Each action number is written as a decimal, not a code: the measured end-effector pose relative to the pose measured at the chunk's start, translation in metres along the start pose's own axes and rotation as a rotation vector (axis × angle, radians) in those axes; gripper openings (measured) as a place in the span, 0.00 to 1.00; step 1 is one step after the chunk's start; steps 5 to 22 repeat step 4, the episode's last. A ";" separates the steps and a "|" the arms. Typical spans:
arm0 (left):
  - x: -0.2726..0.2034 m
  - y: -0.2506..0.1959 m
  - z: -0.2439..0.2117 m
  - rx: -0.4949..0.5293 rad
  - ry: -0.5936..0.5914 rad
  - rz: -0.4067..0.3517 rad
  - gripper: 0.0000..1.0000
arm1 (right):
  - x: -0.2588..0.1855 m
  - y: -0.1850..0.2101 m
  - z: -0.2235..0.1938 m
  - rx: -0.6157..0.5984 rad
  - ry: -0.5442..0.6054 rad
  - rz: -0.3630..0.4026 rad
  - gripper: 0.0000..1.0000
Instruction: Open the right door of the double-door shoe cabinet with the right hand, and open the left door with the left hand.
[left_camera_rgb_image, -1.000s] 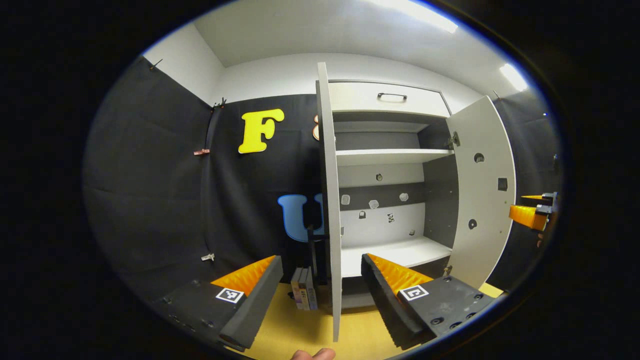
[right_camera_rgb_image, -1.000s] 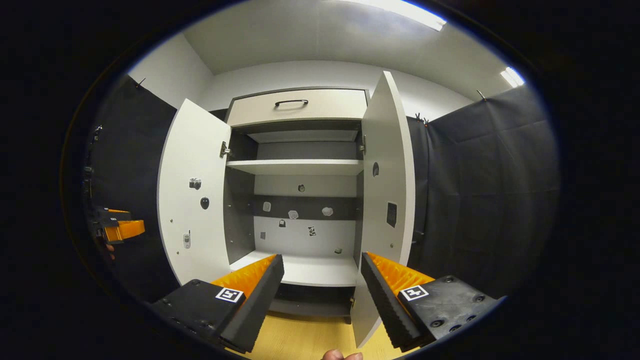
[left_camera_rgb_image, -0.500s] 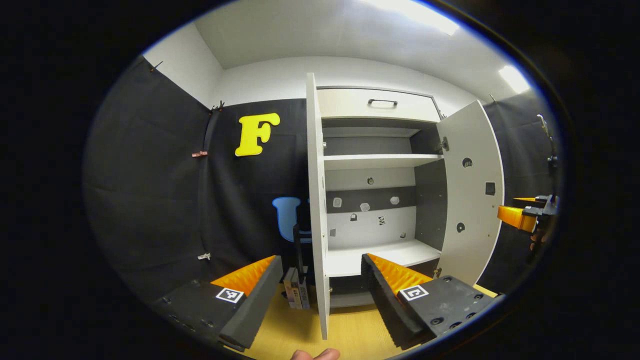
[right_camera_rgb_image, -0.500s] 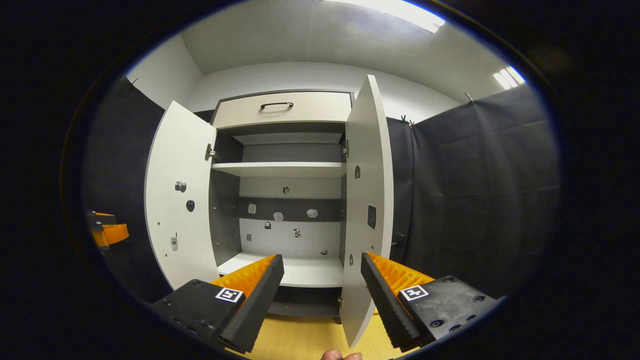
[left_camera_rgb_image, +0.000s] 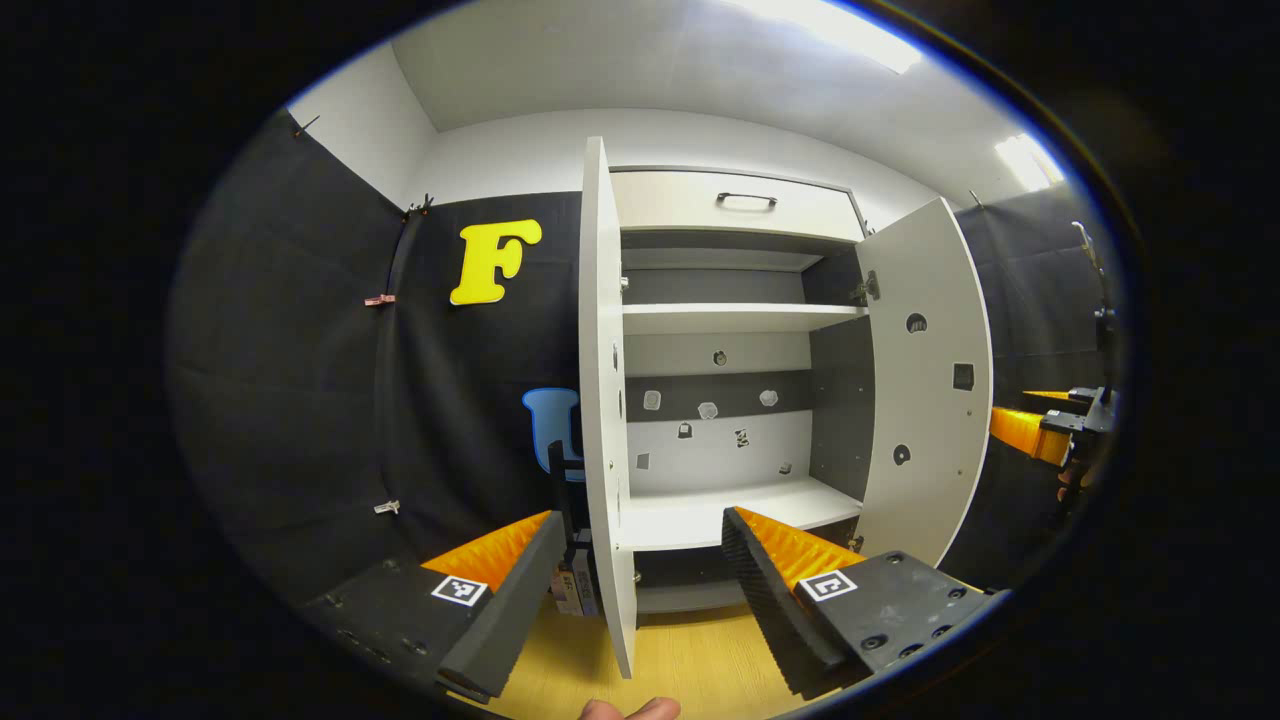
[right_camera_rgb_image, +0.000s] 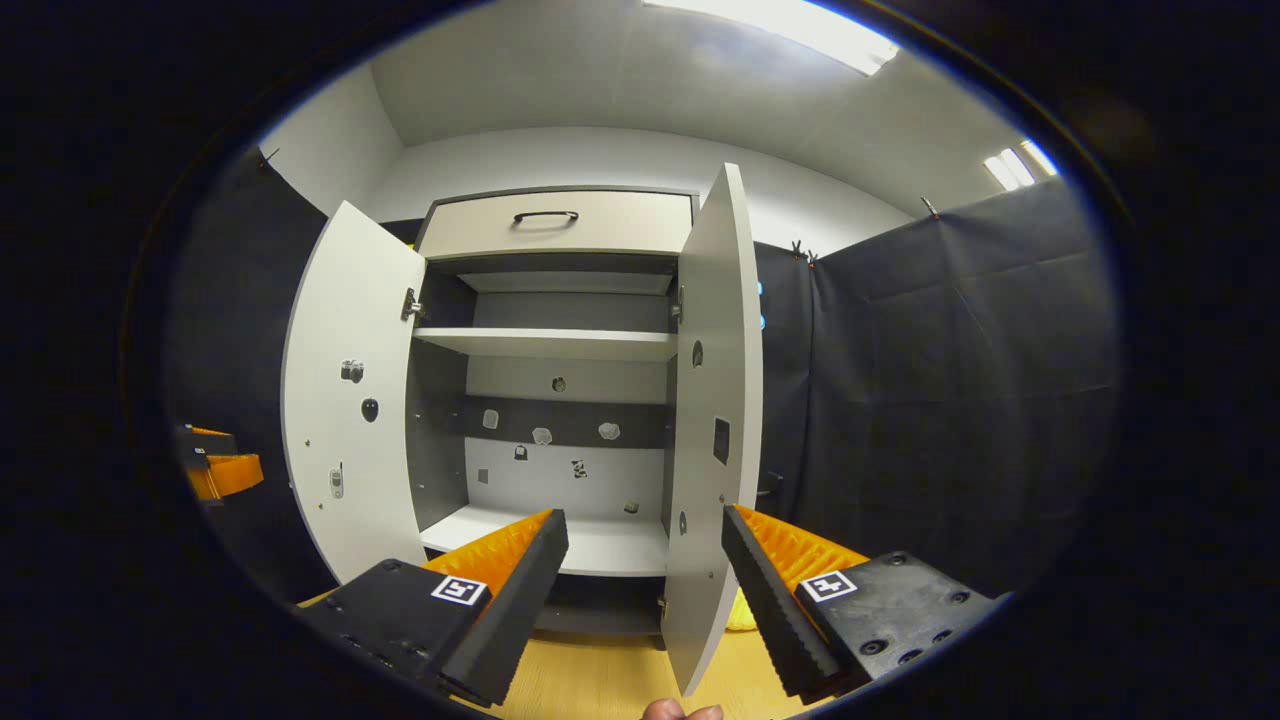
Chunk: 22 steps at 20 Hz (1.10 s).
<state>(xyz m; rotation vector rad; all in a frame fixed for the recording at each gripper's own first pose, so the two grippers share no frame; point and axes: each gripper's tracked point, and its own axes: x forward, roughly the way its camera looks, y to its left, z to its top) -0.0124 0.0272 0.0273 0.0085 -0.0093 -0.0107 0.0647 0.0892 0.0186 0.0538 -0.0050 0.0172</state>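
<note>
In the left gripper view, the left gripper (left_camera_rgb_image: 635, 575) is nearest, fingers spread wide with nothing between them except the free edge of the left door (left_camera_rgb_image: 603, 400) farther off, untouched. In the right gripper view, the right gripper (right_camera_rgb_image: 640, 575) likewise has its fingers parted and empty, in line with the edge of the right door (right_camera_rgb_image: 715, 420). Beyond them, the shoe cabinet (right_camera_rgb_image: 560, 345) stands against the back wall with both doors swung outward, exposing its shelves, and a closed drawer (right_camera_rgb_image: 555, 222) sits above.
</note>
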 end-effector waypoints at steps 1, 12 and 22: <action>0.000 0.001 0.000 -0.001 0.001 0.001 0.98 | 0.000 0.000 0.000 0.001 -0.001 0.001 0.98; 0.000 0.003 0.001 -0.002 -0.001 0.012 0.97 | 0.000 -0.001 0.000 -0.004 -0.006 0.000 0.96; 0.000 0.003 0.001 -0.002 -0.001 0.012 0.97 | 0.000 -0.001 0.000 -0.004 -0.006 0.000 0.96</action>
